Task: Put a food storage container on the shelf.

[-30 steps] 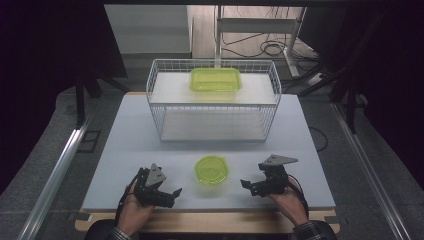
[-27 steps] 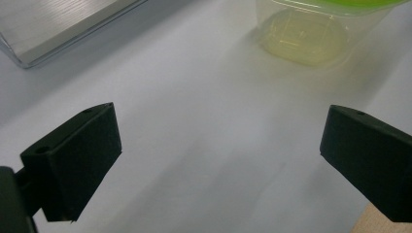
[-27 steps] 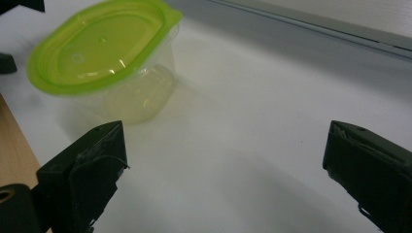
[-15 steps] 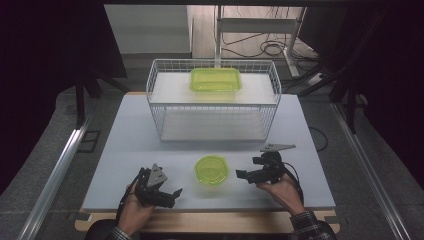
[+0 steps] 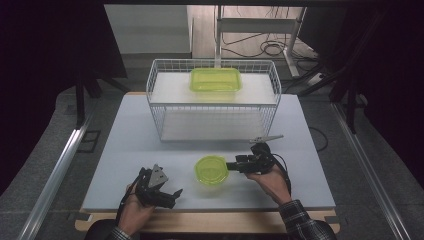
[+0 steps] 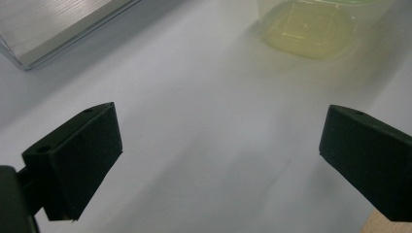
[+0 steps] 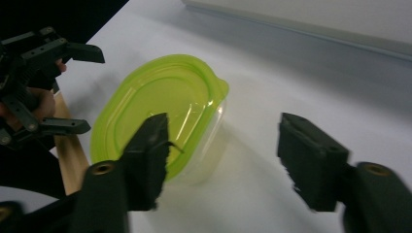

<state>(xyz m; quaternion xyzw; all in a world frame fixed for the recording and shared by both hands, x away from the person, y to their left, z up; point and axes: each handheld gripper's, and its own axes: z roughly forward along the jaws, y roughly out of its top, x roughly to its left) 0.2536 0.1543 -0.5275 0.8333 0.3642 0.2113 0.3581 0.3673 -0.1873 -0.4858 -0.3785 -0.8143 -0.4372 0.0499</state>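
Green-lidded container (image 5: 211, 170) sits on the white table (image 5: 125, 130), and that is where we have our right gripper (image 5: 231, 165) aimed: its fingertips come in from the tub's right side in the high view, right at the rim. In the right gripper view the round tub (image 7: 163, 114) lies ahead of the jaws and a little to their left, with one black finger (image 7: 148, 155) overlapping the near edge of the lime lid and the other finger (image 7: 311, 158) standing clear over bare table. We see those jaws about half apart; they have just been closing, and the tub's edge is at the one pad while the far pad presses on nothing, so we have no grip on it.

Our left gripper (image 5: 172, 196) rests near the front edge of the table, well to the left of the tub and apart from it. In the left gripper view its two fingers (image 6: 77, 155) stand wide apart with nothing but table between them, and the tub (image 6: 311, 29) shows blurred, far ahead and toward the right finger.

Beyond both grippers stands a white wire basket (image 5: 215, 117), and on its upper shelf lies a second, rectangular green container (image 5: 215, 80), well away from our fingers.
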